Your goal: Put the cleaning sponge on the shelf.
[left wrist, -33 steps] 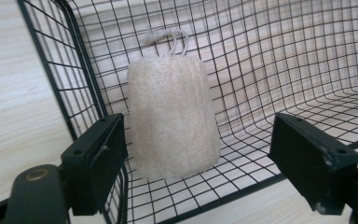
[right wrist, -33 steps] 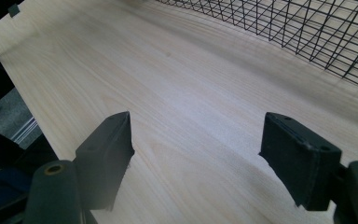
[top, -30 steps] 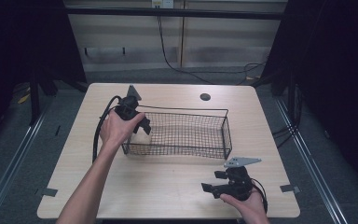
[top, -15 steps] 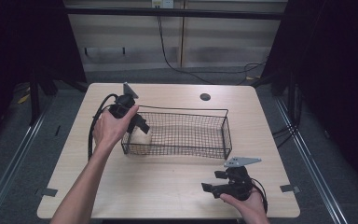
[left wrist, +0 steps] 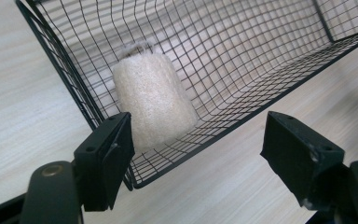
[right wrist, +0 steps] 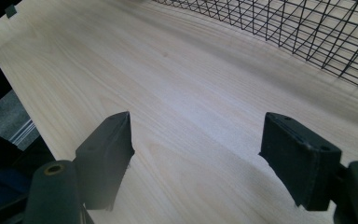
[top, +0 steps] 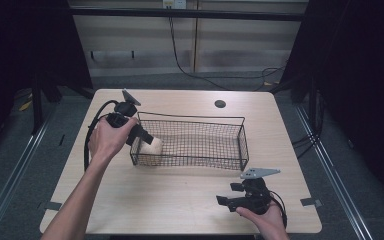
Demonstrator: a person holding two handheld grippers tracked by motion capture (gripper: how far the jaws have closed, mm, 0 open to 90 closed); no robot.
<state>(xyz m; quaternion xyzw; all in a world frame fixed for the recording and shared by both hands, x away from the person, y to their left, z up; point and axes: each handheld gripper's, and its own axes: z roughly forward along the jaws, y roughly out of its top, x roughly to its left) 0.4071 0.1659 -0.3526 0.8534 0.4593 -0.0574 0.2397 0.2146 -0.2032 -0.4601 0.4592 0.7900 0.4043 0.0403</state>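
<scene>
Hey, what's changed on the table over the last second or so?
The left gripper has drawn up and back from the wire basket, its jaws just closing partway with nothing between them. The pale loofah piece lies released in the basket's left end. The right gripper and basket stayed put.

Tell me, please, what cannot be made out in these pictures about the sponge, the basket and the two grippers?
- Sponge: its lower end, in the left gripper view, is hidden behind one of the fingers; in the high view it is too small to show texture.
- Basket: its far end is cut off by the edge of the left gripper view.
- Right gripper: in the high view, too small to judge the gap.
- Left gripper: the hand covers its body.
</scene>
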